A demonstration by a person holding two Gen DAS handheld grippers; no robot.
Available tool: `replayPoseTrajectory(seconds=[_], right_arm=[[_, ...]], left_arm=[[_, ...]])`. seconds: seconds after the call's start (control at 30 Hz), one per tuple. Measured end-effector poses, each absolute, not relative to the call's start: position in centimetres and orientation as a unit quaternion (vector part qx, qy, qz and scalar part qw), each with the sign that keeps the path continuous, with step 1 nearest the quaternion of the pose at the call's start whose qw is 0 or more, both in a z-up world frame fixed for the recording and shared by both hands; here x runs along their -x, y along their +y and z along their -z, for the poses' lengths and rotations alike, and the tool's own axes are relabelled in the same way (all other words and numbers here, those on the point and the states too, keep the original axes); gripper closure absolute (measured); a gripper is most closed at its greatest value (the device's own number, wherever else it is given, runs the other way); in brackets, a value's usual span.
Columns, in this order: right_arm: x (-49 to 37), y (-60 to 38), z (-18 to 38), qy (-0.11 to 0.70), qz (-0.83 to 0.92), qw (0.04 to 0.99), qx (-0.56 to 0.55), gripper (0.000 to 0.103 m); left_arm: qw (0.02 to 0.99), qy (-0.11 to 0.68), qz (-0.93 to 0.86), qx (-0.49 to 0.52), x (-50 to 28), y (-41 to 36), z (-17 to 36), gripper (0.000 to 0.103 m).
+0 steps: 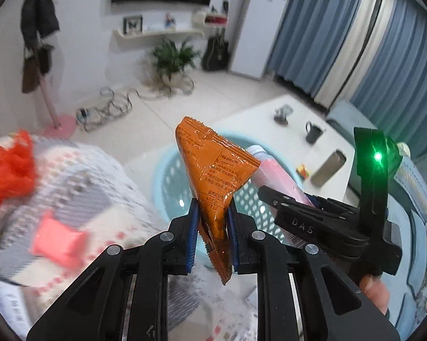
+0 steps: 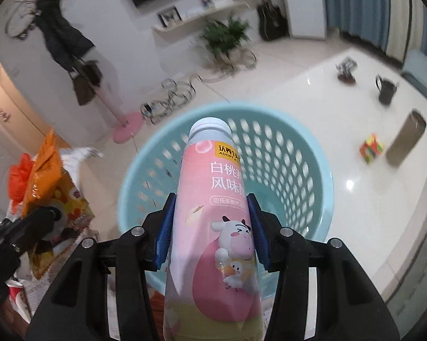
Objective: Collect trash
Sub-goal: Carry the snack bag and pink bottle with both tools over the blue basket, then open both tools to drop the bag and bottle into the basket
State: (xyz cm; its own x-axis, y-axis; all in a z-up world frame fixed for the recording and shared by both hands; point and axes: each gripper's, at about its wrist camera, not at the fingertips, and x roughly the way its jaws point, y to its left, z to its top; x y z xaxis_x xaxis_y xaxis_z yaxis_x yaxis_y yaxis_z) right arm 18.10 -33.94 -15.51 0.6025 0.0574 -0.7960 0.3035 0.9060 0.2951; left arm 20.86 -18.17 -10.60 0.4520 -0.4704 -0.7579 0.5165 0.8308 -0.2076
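My left gripper [image 1: 212, 216] is shut on an orange snack wrapper [image 1: 215, 170], which stands up between the blue pads. Behind it lies the light blue perforated basket [image 1: 168, 182]. My right gripper [image 2: 210, 221] is shut on a pink drink bottle [image 2: 213, 213] with a white cap, held over the same basket [image 2: 298, 147]. In the left wrist view the right gripper's black body [image 1: 327, 224] and the pink bottle [image 1: 273, 173] show on the right. In the right wrist view the orange wrapper [image 2: 43, 170] appears at the left edge.
A white low table [image 2: 327, 170] carries a dark mug [image 2: 386, 91], a grey flask [image 2: 406, 139], a colourful cube [image 2: 371, 147] and a small ornament [image 2: 347, 71]. A patterned blanket [image 1: 71, 199] with red plastic [image 1: 9, 167] and a pink packet [image 1: 57, 238] lies left.
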Motion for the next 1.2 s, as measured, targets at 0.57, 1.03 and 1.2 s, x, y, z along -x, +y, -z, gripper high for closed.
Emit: replayPoseTrajectory(seconds=[0.57, 1.03, 1.2], right_arm=[[-17.0, -35.8, 15.4, 0.442, 0.073, 0.865, -0.228, 0.054], [-14.1, -27.5, 9.1, 0.395, 0.0, 0.904, -0.166, 0.054], [-12.8, -21.5, 5.6, 0.349, -0.063, 0.927, -0.12, 0.059]], left_arm=[[0.841, 0.451, 0.3, -0.018, -20.6, -18.1, 11.7, 0.038], [0.887, 0.384, 0.257, 0.02, -15.6, -10.3, 6.1, 0.038], [0.914, 0.343, 0.211, 0.039, -13.0, -5.0, 3.1, 0.037]])
